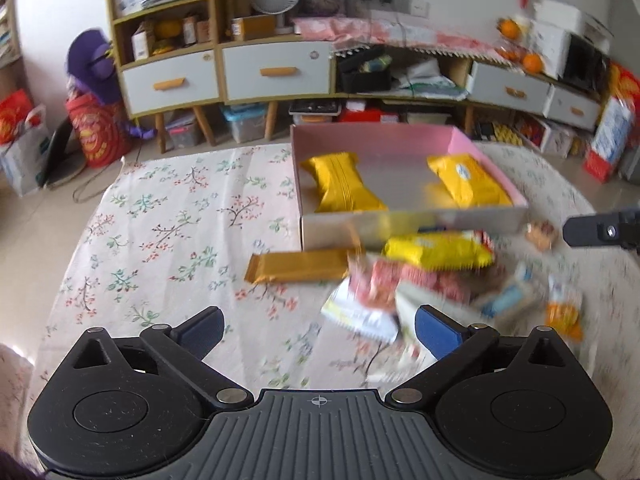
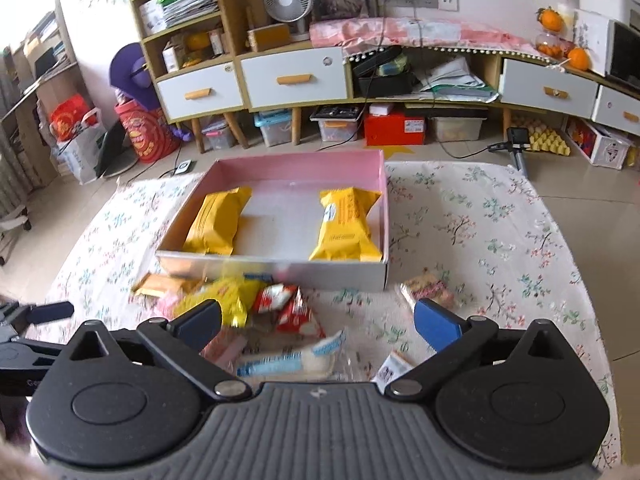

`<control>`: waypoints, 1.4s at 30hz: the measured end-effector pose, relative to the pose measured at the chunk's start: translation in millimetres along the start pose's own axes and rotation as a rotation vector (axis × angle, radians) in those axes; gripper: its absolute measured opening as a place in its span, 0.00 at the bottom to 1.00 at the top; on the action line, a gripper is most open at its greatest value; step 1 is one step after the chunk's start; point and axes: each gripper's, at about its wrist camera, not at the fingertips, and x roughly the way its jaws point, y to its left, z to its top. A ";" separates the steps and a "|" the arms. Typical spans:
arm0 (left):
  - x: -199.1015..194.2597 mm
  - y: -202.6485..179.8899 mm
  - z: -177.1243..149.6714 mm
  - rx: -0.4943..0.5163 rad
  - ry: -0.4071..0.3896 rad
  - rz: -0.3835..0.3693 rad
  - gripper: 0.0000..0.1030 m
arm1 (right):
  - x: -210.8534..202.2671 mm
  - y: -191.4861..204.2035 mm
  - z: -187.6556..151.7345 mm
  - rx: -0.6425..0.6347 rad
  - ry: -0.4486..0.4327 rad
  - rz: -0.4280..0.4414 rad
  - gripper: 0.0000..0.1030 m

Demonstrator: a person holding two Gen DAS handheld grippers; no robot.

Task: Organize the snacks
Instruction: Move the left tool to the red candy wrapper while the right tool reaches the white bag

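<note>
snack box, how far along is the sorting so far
Done: two yellow packets lie in the pink box, one at the left, one at the right.

In hand: nothing. The left gripper and right gripper both have their jaws wide open and empty.

Left: most of it. The gold bar, a yellow bag, red packets and a pink wafer pack are outside the box, on the floral cloth.

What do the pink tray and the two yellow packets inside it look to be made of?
Pink tray: probably cardboard, matte pink inside; thin, straight walls with folded corners. Its floor looks silvery and reflective, perhaps foil-lined. Yellow packets: plastic film, glossy, puffed like pillows with crimped ends.
</note>
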 end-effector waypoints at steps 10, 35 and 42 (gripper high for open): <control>-7.2 23.7 -45.7 0.049 0.069 -0.030 0.99 | 5.7 19.5 -35.6 -0.161 0.045 0.071 1.00; -14.0 29.4 -94.0 0.025 0.045 -0.117 0.97 | 5.6 42.9 -99.9 -0.475 0.082 0.092 0.99; -11.4 29.3 -93.7 0.002 0.065 -0.124 0.90 | 5.0 43.1 -100.1 -0.481 0.085 0.102 0.99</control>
